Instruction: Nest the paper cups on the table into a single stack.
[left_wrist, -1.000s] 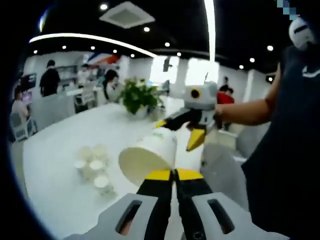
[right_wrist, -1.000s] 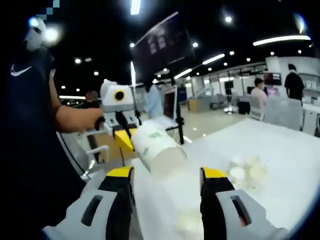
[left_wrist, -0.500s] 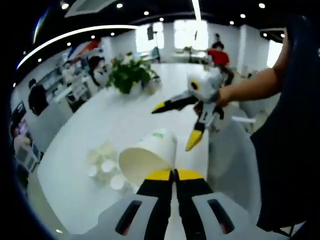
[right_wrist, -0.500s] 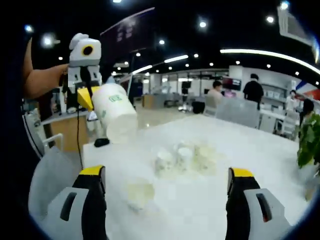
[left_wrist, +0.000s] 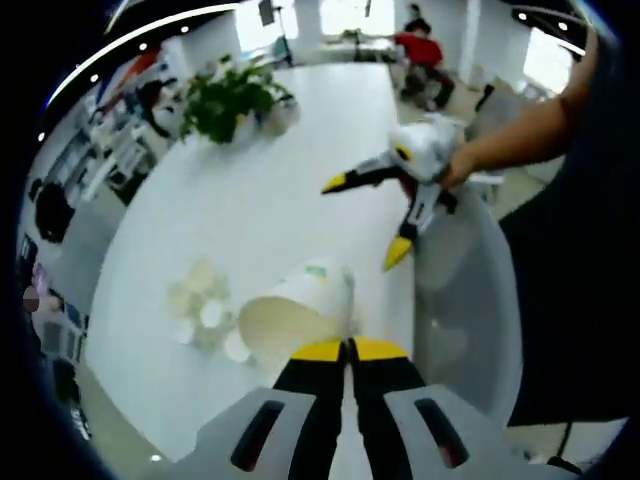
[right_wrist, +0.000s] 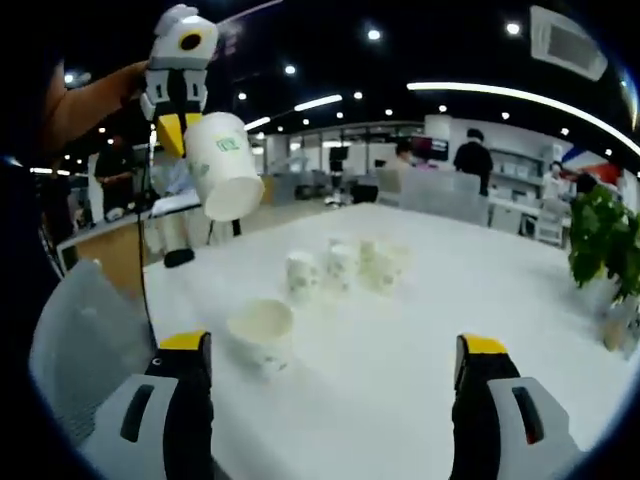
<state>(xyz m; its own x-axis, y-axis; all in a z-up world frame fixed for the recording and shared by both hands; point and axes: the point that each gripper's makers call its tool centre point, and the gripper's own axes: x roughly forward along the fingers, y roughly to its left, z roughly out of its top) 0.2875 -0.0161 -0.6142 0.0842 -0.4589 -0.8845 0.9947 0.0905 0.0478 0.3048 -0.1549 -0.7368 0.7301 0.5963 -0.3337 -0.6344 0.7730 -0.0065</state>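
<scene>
White paper forms the held cup (left_wrist: 295, 315), which the left gripper (left_wrist: 349, 349) pinches by its rim, its two yellow-tipped jaws pressed together on the cup wall; in the left gripper view the open mouth of this cup faces the camera and the cup lies tilted above the table. In the right gripper view the same cup (right_wrist: 226, 165) hangs up in the air at the upper left, bottom end pointing toward the table, with a small green mark on its side, and the left gripper (right_wrist: 172, 128) grips it from above. Below it, one single cup (right_wrist: 261, 334) stands apart on the white table (right_wrist: 480, 270), near the table edge, mouth upward. A little farther stands a group of cups (right_wrist: 345, 265), close beside each other; how many they are I cannot tell exactly. In the left gripper view this group (left_wrist: 205, 310) appears just to the left of the held cup, on the table (left_wrist: 260, 200). The right gripper (right_wrist: 335, 360) has its jaws spread wide apart with nothing between them; in the left gripper view it (left_wrist: 372, 215) hovers over the table, also spread, held by a person's hand (left_wrist: 460, 165). A green potted plant (left_wrist: 225, 100) stands at the far end of the table, and it (right_wrist: 600, 240) is at the right border of the right gripper view. A grey chair (left_wrist: 465, 300) is beside the table. Some people (right_wrist: 475, 155) are in the background of the room.
</scene>
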